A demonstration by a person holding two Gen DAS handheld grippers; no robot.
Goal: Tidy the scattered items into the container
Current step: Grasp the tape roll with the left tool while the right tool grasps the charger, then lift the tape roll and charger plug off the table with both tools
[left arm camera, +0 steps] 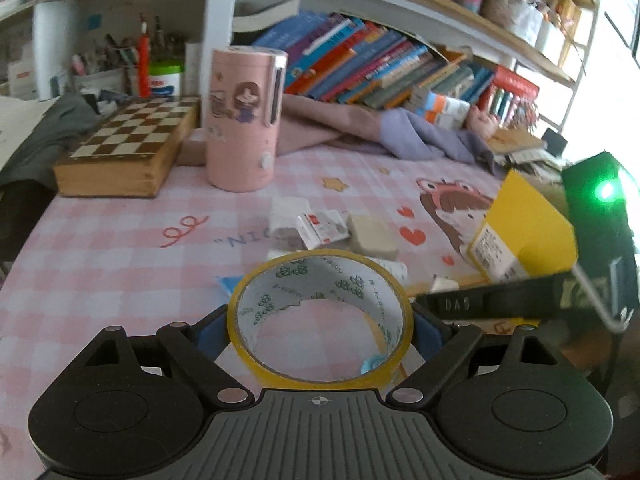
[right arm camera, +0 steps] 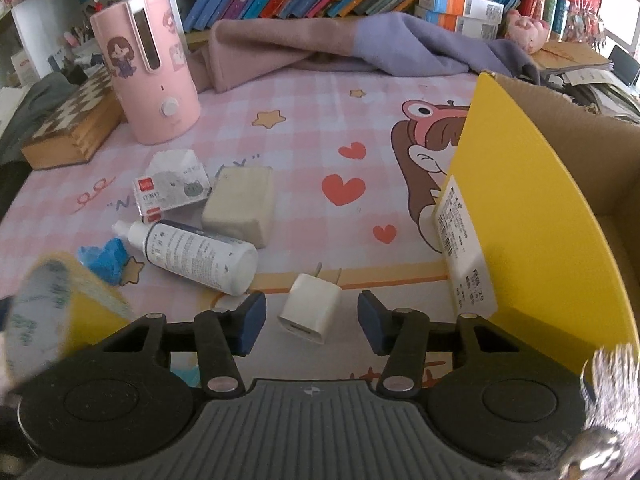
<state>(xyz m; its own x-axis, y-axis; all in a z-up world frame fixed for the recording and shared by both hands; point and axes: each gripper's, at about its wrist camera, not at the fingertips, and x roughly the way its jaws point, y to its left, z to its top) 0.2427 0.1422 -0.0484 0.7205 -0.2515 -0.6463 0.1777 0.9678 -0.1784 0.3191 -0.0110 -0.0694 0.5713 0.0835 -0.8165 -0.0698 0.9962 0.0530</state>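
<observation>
Yellow-edged tape roll point(left arm camera: 320, 316) sits clamped between our left gripper point(left arm camera: 320, 330)'s blue pads, lifted off the pink checked cloth point(left arm camera: 120, 248). Rightward, our right gripper point(right arm camera: 311, 322) straddles the white charger plug point(right arm camera: 310, 308), pads half-spread, not touching it. Beside it stands the yellow cardboard box point(right arm camera: 532, 216); its label is unreadable.

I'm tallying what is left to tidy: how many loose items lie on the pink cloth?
5: tissue pack, beige block, white bottle, blue scrap, charger plug between the open right gripper. Others may be hidden.
</observation>
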